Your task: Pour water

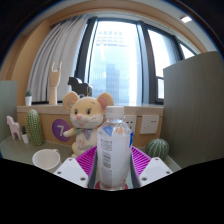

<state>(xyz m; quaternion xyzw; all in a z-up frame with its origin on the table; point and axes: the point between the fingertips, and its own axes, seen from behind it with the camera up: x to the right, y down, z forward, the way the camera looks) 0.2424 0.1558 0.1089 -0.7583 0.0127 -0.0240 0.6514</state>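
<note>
Clamped between the 2 fingers of the gripper (113,172): a clear water bottle (113,150), upright, white cap on top. Purple pads (88,160) pressed against both flanks of the bottle, with no gap visible on either side, so held firmly rather than merely straddled. Gripped low on the body, probably to keep the neck free and to give a steady swing when tipping.

Left of the fingers and a little ahead: a white cup (46,158), mouth up, standing apart from the bottle. Most likely the receiver for the water, placed within easy reach of a sideways tilt.

Beyond the fingers, directly behind the bottle: a plush mouse toy (86,118), seated on the desk (20,152). Right of the fingers, just past the bottle: a small green cactus (158,148). Further left, beyond the cup: a taller cactus-shaped ornament (35,126). Further back still, large windows (122,62).

Cap apparently in place, so no pouring possible yet by this judgement; water level hard to read. Next need, as a guess: cap off, bottle carried over the cup, then a slow tilt to avoid splashing past the rim.
</note>
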